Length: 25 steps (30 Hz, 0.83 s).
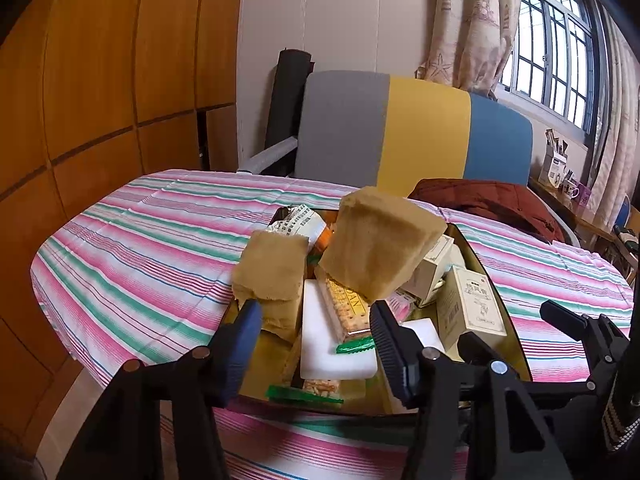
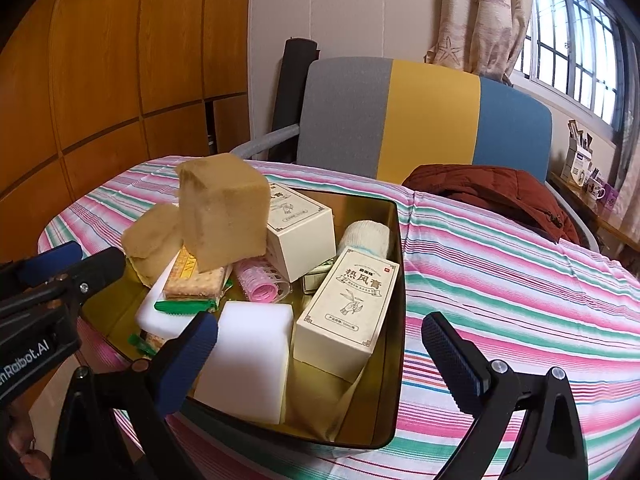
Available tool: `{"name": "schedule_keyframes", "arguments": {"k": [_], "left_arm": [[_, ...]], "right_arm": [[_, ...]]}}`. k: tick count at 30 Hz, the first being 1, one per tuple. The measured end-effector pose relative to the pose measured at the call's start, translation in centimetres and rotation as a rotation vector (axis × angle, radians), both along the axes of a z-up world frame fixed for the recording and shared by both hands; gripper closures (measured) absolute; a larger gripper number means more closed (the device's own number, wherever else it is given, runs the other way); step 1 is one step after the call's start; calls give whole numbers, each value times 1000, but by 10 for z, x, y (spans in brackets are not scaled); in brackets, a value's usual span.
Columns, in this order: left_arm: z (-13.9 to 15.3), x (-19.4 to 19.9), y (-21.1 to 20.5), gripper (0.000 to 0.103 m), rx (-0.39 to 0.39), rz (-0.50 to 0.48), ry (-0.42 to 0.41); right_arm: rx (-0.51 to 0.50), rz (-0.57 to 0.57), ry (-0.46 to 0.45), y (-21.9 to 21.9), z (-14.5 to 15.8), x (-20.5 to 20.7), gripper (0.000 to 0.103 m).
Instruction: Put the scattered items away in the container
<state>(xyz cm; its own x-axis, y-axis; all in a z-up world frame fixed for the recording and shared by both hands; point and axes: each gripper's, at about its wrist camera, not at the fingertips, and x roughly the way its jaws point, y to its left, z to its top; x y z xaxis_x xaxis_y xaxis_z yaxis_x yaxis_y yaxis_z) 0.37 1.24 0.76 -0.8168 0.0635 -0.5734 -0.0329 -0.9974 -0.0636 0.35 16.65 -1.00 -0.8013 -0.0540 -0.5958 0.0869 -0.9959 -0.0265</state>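
Table (image 2: 520, 264) wore a pink/green/white striped cloth. Behind it, at 12 o'clock, stood a chair (image 2: 424, 120) w/ grey, yellow & blue back panels; a rust-red jacket (image 2: 492, 196) lay on the table's far edge at 1–2 o'clock. Orange wood panelling (image 1: 100, 80) filled the left wall; a curtain (image 1: 472, 20) & barred window (image 1: 560, 48) sat at upper right.

Gold tin (image 2: 394, 264) sat on the cloth, nearly full. Left gripper (image 1: 316, 316) hung over its near rim, jaws part-open, nothing between the pads; the larger tan sponge block (image 1: 380, 244) stood tilted atop the pile just beyond, at 12–1 o'clock from it, apart from both fingers. A smaller tan sponge (image 1: 272, 268) lay at 11 o'clock, just past the blue-padded left finger (image 1: 240, 344). Right gripper (image 2: 320, 340) hovered over the tin's near right corner, jaws wide apart & empty.

Inside the tin, right-wrist view: white foam block (image 2: 248, 352) at near edge, cream box w/ Chinese print (image 2: 348, 316) leaning beside it, a second cream box (image 2: 300, 232) further back, pink hair roller (image 2: 260, 284) between them, rolled white cloth (image 2: 366, 238) at the far right wall, cracker pack (image 2: 192, 280) w/ green end on a flat white slab (image 2: 160, 304), left side.
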Motion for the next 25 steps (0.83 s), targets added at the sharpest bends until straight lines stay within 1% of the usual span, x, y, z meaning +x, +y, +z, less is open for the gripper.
{"name": "schedule_keyframes", "arguments": {"k": [4,6,11,16,18,19,25], "left_arm": [[1,-4,-2,46,20,-8,-12],[3,-6,-5,46,31,-2,-9],[6,-6,-9,46,16,16,5],[3,-5,-6,47,-12,23,-4],[2,-5,-4,49,-9,19,-16],[1,-5,-3,51,-8,23,-22],[-5,-8,-6,53,16,18,-73]], "right_arm": [[-8,-2,20,-1,4,-6,0],[4,3,31,-3,7,-12,0],[16,11,48,-8,12,-17,0],[2,-9,34,-2,8,-17,0],[-1,-10,29,0,6,-16,0],[0,-10,30,0,6,-15,0],[0,-4,35,-2,5,-9,0]]}}
